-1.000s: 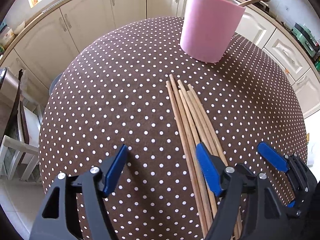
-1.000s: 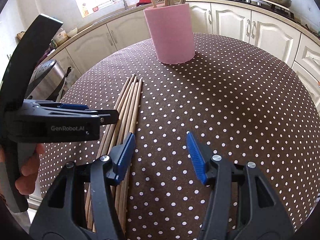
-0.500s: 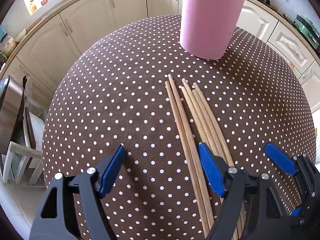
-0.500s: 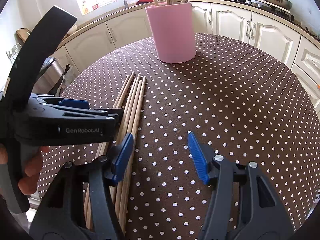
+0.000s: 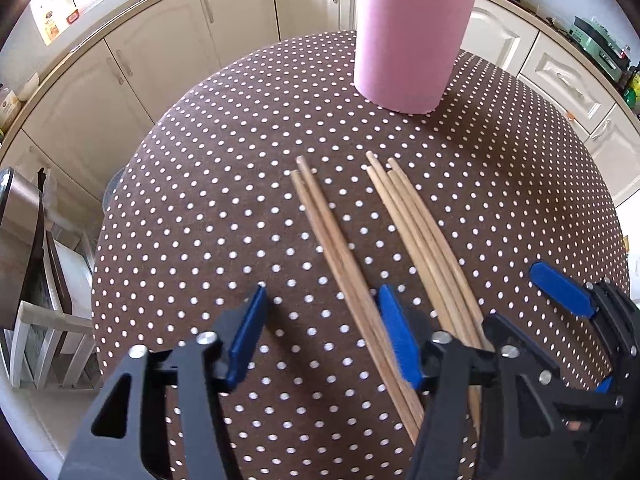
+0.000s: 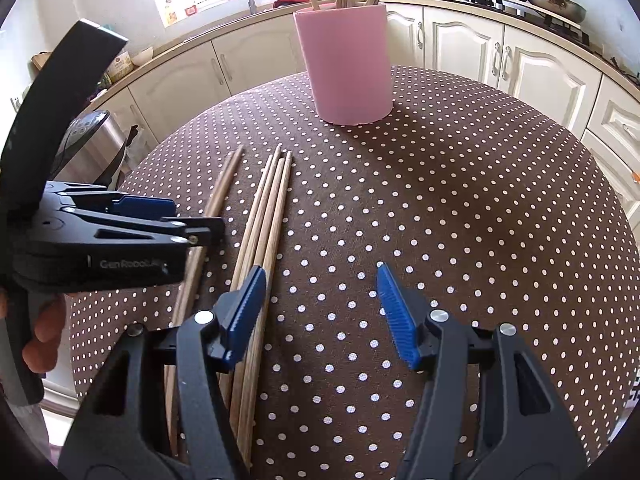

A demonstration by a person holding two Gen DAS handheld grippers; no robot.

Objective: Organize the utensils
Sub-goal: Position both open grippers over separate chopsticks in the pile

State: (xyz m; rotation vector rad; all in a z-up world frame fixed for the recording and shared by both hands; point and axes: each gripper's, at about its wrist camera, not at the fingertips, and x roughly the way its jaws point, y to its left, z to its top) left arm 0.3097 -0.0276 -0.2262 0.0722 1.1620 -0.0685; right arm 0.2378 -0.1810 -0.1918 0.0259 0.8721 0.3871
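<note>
Left gripper (image 5: 320, 330) was closing around two chopsticks (image 5: 332, 248) at frame centre, pads not touching; right gripper (image 6: 320, 312) released over dotted tablecloth (image 6: 460, 208); pink holder (image 5: 408, 36) upper centre

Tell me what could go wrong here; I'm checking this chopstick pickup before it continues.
The left gripper is closing around two chopsticks lying flat; they might roll or cross and slip out. The other three chopsticks lie just beside its right pad and could get nudged. The pink holder is already crowded.
</note>
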